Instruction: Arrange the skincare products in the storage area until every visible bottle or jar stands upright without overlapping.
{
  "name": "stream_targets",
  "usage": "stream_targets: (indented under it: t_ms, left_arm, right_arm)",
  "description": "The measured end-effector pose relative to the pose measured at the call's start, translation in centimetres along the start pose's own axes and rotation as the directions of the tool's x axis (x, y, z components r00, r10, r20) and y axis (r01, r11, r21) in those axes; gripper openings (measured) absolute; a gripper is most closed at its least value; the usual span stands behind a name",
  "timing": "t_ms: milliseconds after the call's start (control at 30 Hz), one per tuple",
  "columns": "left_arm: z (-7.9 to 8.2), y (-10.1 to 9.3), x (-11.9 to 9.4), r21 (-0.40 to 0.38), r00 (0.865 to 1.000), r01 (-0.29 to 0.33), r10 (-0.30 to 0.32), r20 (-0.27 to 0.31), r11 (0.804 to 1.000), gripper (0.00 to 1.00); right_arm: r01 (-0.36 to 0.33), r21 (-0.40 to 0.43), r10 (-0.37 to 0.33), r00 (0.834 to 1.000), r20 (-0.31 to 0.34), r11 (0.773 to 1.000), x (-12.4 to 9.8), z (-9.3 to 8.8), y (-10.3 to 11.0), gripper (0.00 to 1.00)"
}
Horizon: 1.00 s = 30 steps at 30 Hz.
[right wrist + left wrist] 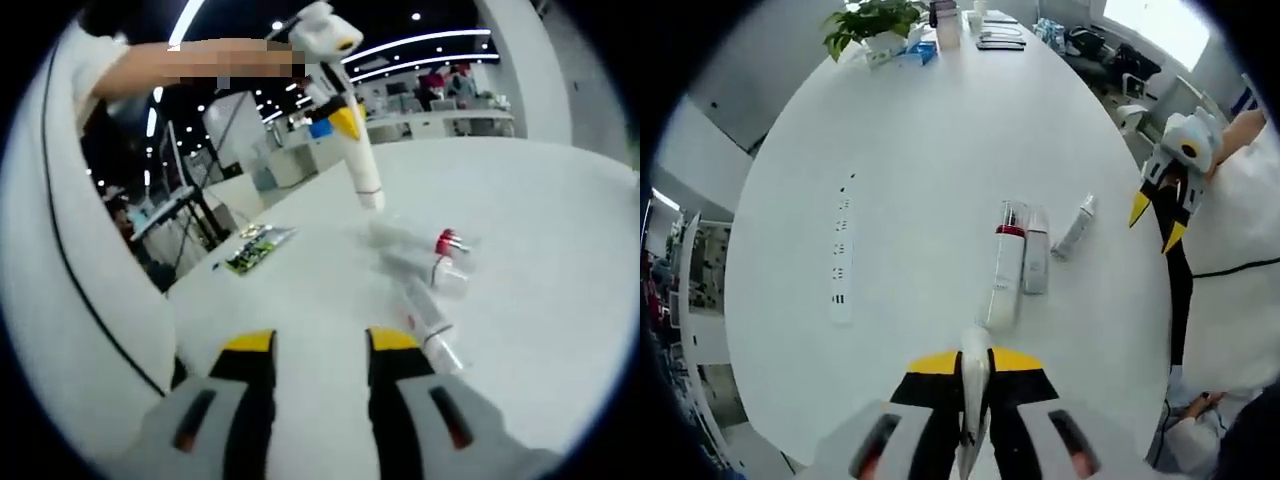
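Skincare bottles lie near the worktop (910, 160) edge: a bottle with a red band (1006, 262) lies flat, a second bottle (1036, 250) touching beside it, and a small tube (1076, 226) just apart. The left gripper (973, 375) has its fingers pinched on a white bottle (974, 385), held lifted in the right gripper view. The right gripper (320, 350) holds nothing, fingers narrowly apart. A power strip (842, 250) lies well apart; a plant (872, 22) stands at the far end.
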<state>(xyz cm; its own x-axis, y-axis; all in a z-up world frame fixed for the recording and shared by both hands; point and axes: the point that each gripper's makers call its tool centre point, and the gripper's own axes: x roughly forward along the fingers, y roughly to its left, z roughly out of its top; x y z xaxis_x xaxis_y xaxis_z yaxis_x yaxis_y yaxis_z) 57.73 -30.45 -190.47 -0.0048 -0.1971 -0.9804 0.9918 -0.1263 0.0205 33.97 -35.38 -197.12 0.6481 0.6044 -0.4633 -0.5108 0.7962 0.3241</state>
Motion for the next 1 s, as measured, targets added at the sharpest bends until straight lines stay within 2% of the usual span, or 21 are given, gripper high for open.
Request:
stream_targets:
  t_ms: [300,500,867,1000]
  left_arm:
    - [-0.6,1.3,0.8,-0.069,1.0,-0.003,0.003,-0.005,0.998,0.06]
    - [0.1,2.0,0.9,-0.127,1.0,0.0,0.003,0.021,0.992,0.06]
    - [0.6,2.1,2.3,-0.184,1.0,-0.006,0.003,-0.013,0.983,0.07]
    - [1.0,2.1,2.7,-0.2,1.0,0.005,-0.006,-0.008,0.98,0.07]
  right_arm:
    - [0.005,0.004,-0.005,1.0,-0.013,1.0,-0.1,0.0,-0.4,0.33]
    - [0.01,-0.001,-0.01,1.0,-0.017,1.0,-0.3,0.1,-0.7,0.33]
    - [0.021,0.002,-0.021,0.999,-0.024,1.0,-0.7,0.1,-0.9,0.33]
    - [0.028,-0.001,-0.028,0.999,-0.034,1.0,-0.9,-0.1,-0.9,0.33]
